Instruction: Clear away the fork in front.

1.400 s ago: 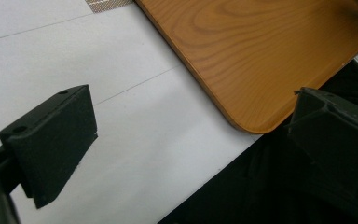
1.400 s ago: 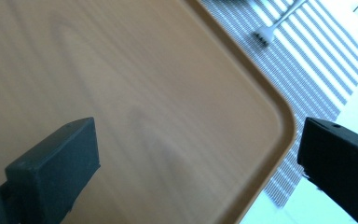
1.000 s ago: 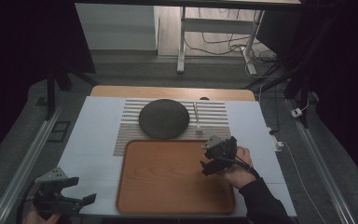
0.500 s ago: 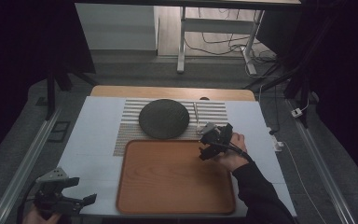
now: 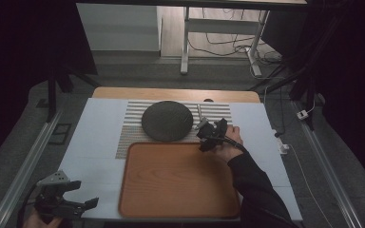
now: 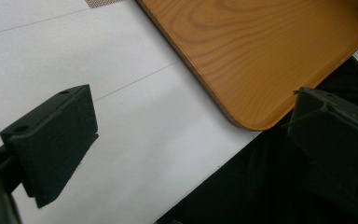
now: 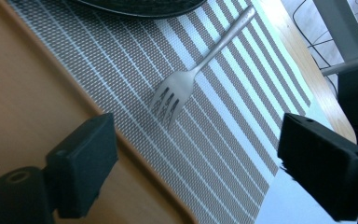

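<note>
A person is sitting at the table [image 5: 95, 137], which is covered with a white sheet, and is holding a gripper in each hand. The right gripper [image 5: 208, 133] is hanging over the far right corner of the wooden tray [image 5: 176, 183], at the edge of the striped placemat [image 5: 133, 133]. Its jaws are standing wide apart and are holding nothing. In the right gripper view, a metal fork [image 7: 191, 79] is lying flat on the placemat between the two jaws, a little farther ahead, with its prongs pointing toward the tray edge. The handle is reaching toward the dark round plate [image 5: 167, 120], which is resting on the placemat just behind the tray.

The left gripper [image 5: 71, 202] is staying low at the near left corner of the table, well apart from the tray. Its jaws are also open and empty; in the left gripper view they are framing the white sheet and the near rounded corner of the tray [image 6: 261, 51].
</note>
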The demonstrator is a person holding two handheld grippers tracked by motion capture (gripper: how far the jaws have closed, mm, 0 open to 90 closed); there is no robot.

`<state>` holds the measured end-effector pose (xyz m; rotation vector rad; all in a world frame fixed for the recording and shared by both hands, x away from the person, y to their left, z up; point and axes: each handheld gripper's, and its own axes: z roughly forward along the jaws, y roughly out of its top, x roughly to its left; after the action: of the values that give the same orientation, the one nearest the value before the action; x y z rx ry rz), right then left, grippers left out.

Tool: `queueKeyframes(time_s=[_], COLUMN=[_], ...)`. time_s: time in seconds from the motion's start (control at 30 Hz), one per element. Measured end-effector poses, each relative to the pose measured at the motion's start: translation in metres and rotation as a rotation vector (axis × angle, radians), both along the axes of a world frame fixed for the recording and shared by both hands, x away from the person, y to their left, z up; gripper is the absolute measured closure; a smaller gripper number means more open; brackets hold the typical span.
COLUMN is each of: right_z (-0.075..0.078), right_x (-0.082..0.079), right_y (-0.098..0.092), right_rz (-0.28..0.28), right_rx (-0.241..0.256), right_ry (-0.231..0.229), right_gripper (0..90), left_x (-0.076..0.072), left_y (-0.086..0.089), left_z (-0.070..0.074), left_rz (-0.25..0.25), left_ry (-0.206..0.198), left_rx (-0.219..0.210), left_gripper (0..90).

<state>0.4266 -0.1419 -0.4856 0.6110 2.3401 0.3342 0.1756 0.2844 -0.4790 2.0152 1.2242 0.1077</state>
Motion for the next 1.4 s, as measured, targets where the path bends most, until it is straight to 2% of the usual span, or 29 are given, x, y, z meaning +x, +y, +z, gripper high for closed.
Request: queueKeyframes(time_s=[0.13, 0.17, 0.23, 0.27, 0.33, 0.37, 0.4, 0.43, 0.53, 0.57, 0.67, 0.7, 0.73, 0.77, 1.07, 1.4], right_z=[-0.006, -0.008, -0.009, -0.011, -0.013, -0.016, -0.019, -0.019, -0.025, -0.027, -0.032, -0.033, -0.035, -0.037, -0.026, -0.004], right_x=[0.006, 0.007, 0.008, 0.008, 0.008, 0.008, 0.008, 0.008, 0.009, 0.01, 0.011, 0.009, 0.008, 0.006, -0.001, -0.019], right_y=[0.005, 0.007, 0.008, 0.011, 0.013, 0.016, 0.017, 0.017, 0.019, 0.019, 0.019, 0.02, 0.021, 0.022, 0.02, 0.009], right_rz=[0.02, 0.03, 0.041, 0.063, 0.071, 0.098, 0.108, 0.108, 0.139, 0.163, 0.188, 0.185, 0.207, 0.207, 0.242, 0.228], right_rx=[-0.031, -0.05, -0.066, -0.084, -0.101, -0.137, -0.151, -0.151, -0.212, -0.221, -0.248, -0.274, -0.283, -0.297, -0.298, -0.201], right_ry=[0.002, -0.004, -0.009, -0.008, -0.016, -0.025, -0.023, -0.023, -0.032, -0.018, -0.023, -0.045, -0.052, -0.079, -0.096, -0.079], right_gripper=[21.1, 27.1, 29.5, 37.2, 39.6, 46.0, 49.9, 49.9, 60.0, 63.5, 74.0, 77.4, 84.1, 87.5, 89.6, 89.6], left_x=[0.0, 0.0, 0.0, 0.0, 0.0, 0.0, 0.0, 0.0, 0.0, 0.0, 0.0, 0.0, 0.0, 0.0, 0.0, -0.001], left_y=[0.0, 0.0, 0.0, 0.0, 0.0, -0.001, -0.001, -0.001, -0.001, -0.001, -0.001, -0.001, -0.002, -0.002, -0.002, -0.003], left_z=[0.0, 0.0, 0.0, 0.0, 0.0, 0.0, 0.0, 0.0, 0.0, 0.0, 0.0, 0.0, 0.0, 0.0, 0.0, 0.0], left_rz=[-0.001, -0.001, -0.001, -0.001, -0.002, -0.002, -0.002, -0.003, -0.006, -0.007, -0.01, -0.01, -0.012, -0.012, -0.015, -0.014], left_ry=[0.0, 0.001, 0.001, 0.001, 0.001, 0.001, 0.002, 0.002, 0.003, 0.003, 0.003, 0.003, 0.004, 0.004, 0.003, -0.002], left_rx=[0.002, 0.002, 0.003, 0.003, 0.004, 0.005, 0.006, 0.006, 0.006, 0.007, 0.011, 0.012, 0.012, 0.013, 0.015, 0.021], left_gripper=[1.2, 1.2, 1.3, 1.3, 1.3, 1.3, 1.3, 1.3, 1.4, 1.4, 1.5, 1.6, 1.6, 1.6, 1.6, 1.5])
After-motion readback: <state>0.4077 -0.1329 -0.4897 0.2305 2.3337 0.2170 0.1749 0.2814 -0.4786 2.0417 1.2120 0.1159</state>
